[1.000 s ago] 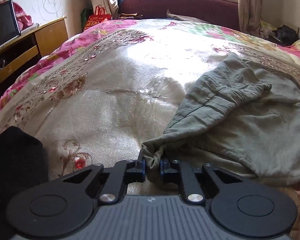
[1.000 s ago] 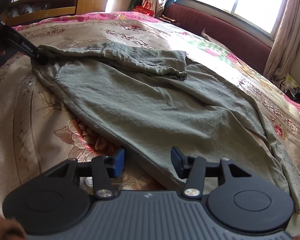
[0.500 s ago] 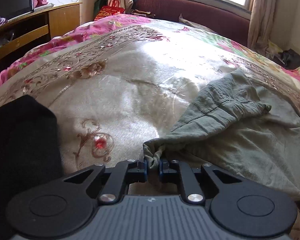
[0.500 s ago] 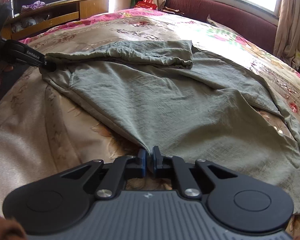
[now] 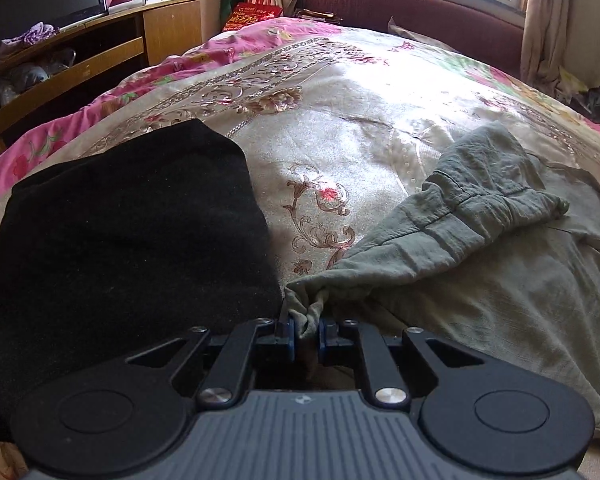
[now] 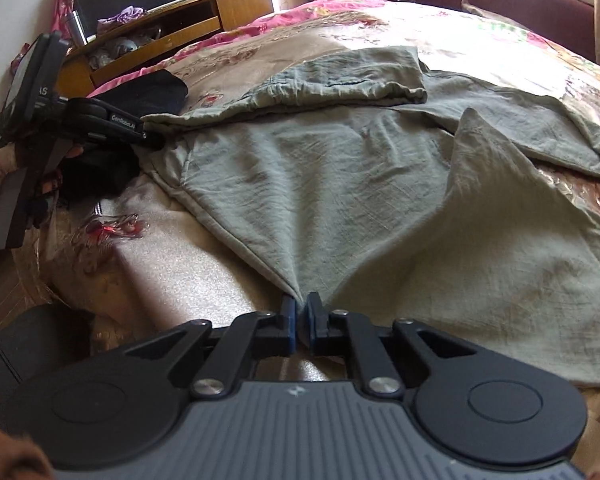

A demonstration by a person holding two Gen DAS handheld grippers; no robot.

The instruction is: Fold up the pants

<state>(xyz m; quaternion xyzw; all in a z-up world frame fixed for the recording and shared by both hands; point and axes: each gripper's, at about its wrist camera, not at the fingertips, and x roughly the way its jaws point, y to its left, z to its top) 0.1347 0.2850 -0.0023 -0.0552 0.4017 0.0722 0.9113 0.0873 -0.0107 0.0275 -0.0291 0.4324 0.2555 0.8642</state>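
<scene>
Grey-green pants [image 6: 340, 184] lie spread on the bed, one part folded over at the far side [image 6: 340, 80]. My left gripper [image 5: 305, 326] is shut on a bunched corner of the pants [image 5: 440, 240]. It also shows in the right wrist view [image 6: 152, 138] at the left edge of the pants. My right gripper [image 6: 300, 318] is shut on the near edge of the pants and lifts it into a ridge.
A floral bedspread [image 5: 340, 128] covers the bed. A black cloth [image 5: 120, 248] lies left of the pants, also seen in the right wrist view [image 6: 148, 90]. A wooden TV stand [image 5: 80, 64] stands at the left, a dark red headboard [image 5: 412, 12] at the far end.
My right gripper closed on the near edge of the pants and pulled it up and back. My left gripper drew its corner back toward the black cloth.
</scene>
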